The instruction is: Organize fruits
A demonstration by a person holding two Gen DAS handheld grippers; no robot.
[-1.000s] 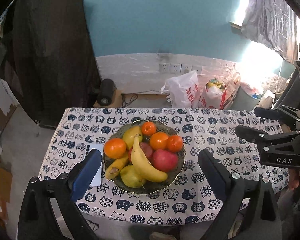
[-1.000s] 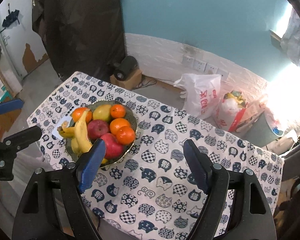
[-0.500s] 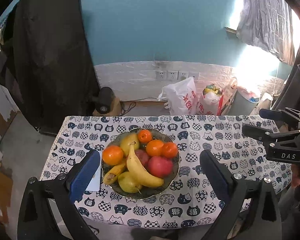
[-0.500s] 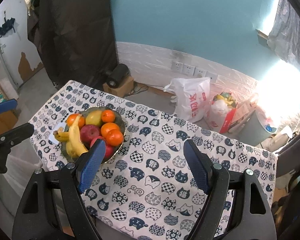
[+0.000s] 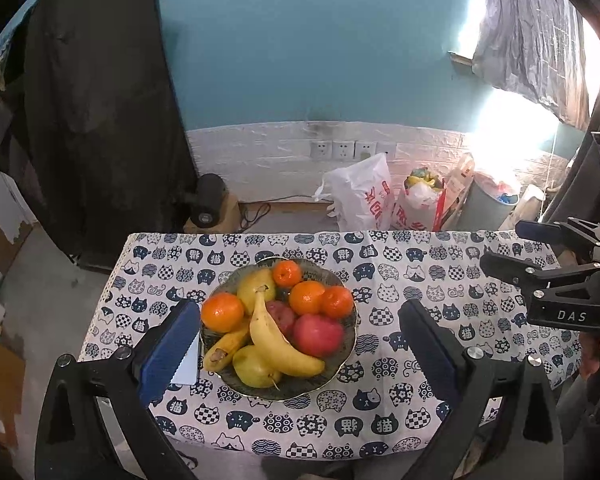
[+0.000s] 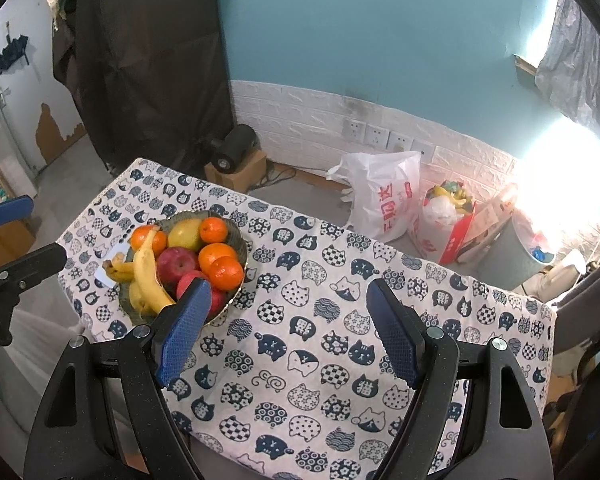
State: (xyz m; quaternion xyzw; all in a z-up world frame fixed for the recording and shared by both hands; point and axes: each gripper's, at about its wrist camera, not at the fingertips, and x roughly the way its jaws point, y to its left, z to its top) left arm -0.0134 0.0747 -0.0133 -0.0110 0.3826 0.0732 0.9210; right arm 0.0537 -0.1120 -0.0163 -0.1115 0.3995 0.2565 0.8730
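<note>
The fruit sits heaped in a dark scalloped ceramic bowl [image 5: 342, 364] near the left end of the cat-print tablecloth table [image 5: 420, 408]. We judge the long yellow banana [image 5: 274, 340] light, easily bruised and loosely perched on top; we would take it mid-length. Our left gripper [image 5: 300, 354] and right gripper [image 6: 288, 330] both hover released, grasping nothing.
</note>
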